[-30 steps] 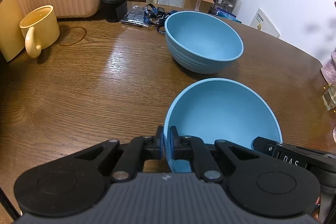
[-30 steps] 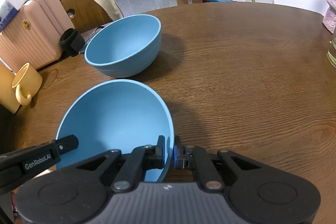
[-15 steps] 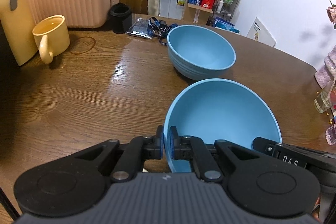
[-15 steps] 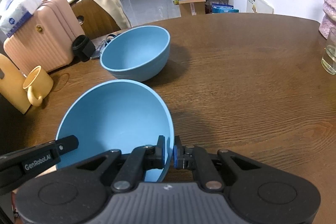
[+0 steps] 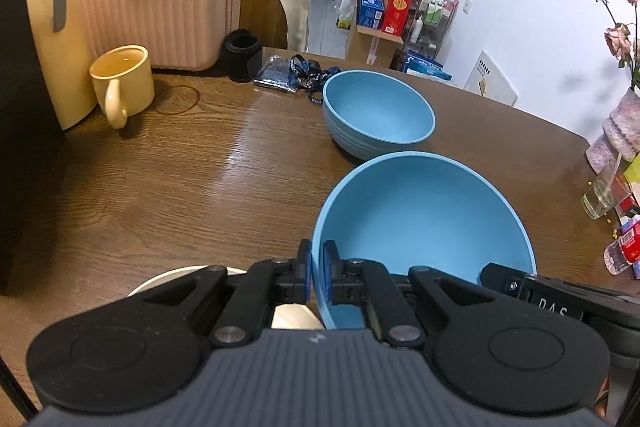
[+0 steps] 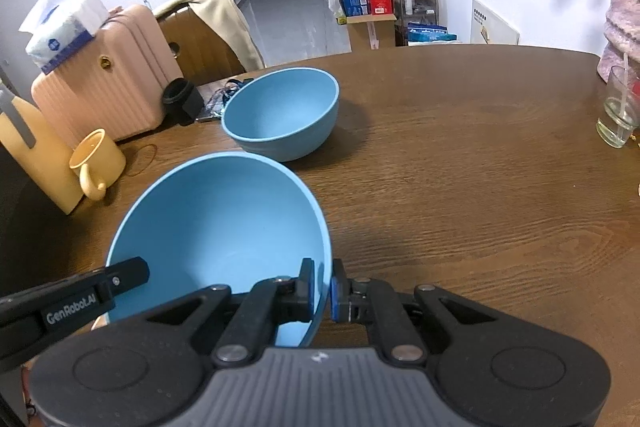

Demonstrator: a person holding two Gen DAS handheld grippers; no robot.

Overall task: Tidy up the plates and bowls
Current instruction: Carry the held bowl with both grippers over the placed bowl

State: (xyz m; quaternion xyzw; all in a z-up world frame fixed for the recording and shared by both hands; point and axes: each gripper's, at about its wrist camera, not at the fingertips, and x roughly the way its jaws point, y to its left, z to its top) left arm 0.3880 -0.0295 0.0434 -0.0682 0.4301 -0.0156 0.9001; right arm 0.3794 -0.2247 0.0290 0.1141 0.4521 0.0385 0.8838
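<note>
Both grippers hold one blue bowl (image 5: pixel 420 219) above the wooden table (image 5: pixel 200 179). My left gripper (image 5: pixel 317 277) is shut on its left rim, and my right gripper (image 6: pixel 323 287) is shut on its right rim. The same held bowl (image 6: pixel 216 227) fills the lower left of the right wrist view, where the left gripper's finger (image 6: pixel 80 297) pokes in from the left. A second blue bowl (image 5: pixel 378 115) stands upright on the table beyond it, also the far bowl (image 6: pixel 282 115) in the right view. A cream plate (image 5: pixel 180 277) shows partly under the left gripper.
A yellow mug (image 5: pixel 122 83) and a yellow jug (image 5: pixel 52 27) stand at the left, with a pink suitcase (image 5: pixel 156 3) behind. A black cup (image 5: pixel 242 55) and lanyards (image 5: pixel 296 71) lie at the back. A glass (image 6: pixel 618 111) and vase (image 6: pixel 624 27) stand at the right.
Both grippers have risen and drawn back with the bowl, so the far bowl and mug look smaller and further off. The cream plate has come into view below the left gripper.
</note>
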